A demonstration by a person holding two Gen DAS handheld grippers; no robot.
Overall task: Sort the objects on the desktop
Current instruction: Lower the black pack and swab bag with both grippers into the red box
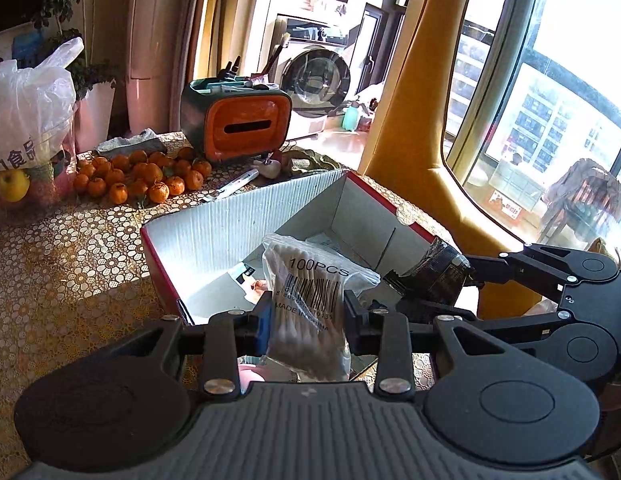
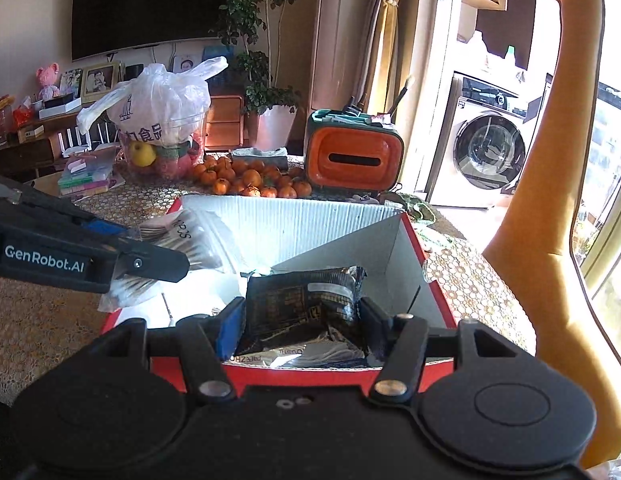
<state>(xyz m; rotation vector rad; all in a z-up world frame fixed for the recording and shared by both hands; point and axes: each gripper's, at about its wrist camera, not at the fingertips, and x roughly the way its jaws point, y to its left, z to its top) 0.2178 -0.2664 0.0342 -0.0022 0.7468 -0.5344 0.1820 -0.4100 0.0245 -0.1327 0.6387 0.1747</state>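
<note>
Right now the left tool (image 1: 306,316) is closed on a clear bag of cotton swabs (image 1: 310,300), its 2 fingers pressing the bag's lower half from either side; the bag stands upright between them, printed "100PCS" above a barcode. Just ahead of this tool sits an open cardboard box (image 1: 214,236) with red outer walls and a white corrugated inside, and the swab bag hangs over the box's near edge. In the right wrist view the same bag (image 2: 182,240) shows at the box's left wall, with the left tool (image 2: 122,256) reaching in from the left.

The right tool (image 2: 302,320) is clamped on a black foil packet (image 2: 306,300), held between its fingers over the near part of the box (image 2: 414,248); the packet's lower end looks crumpled against other papers on the box floor. From the left wrist camera the right tool (image 1: 394,292) comes in from the right side with the black packet (image 1: 434,272) at its tip, close beside the swab bag.

Beyond the box, further ahead of both tools, a heap of small oranges (image 2: 250,182) lies on the patterned table (image 1: 70,272). An orange tissue holder (image 2: 354,156) with a dark slot stands to the right of the oranges, and a white plastic bag (image 2: 158,100) tops a clear container of fruit to their left.
</note>
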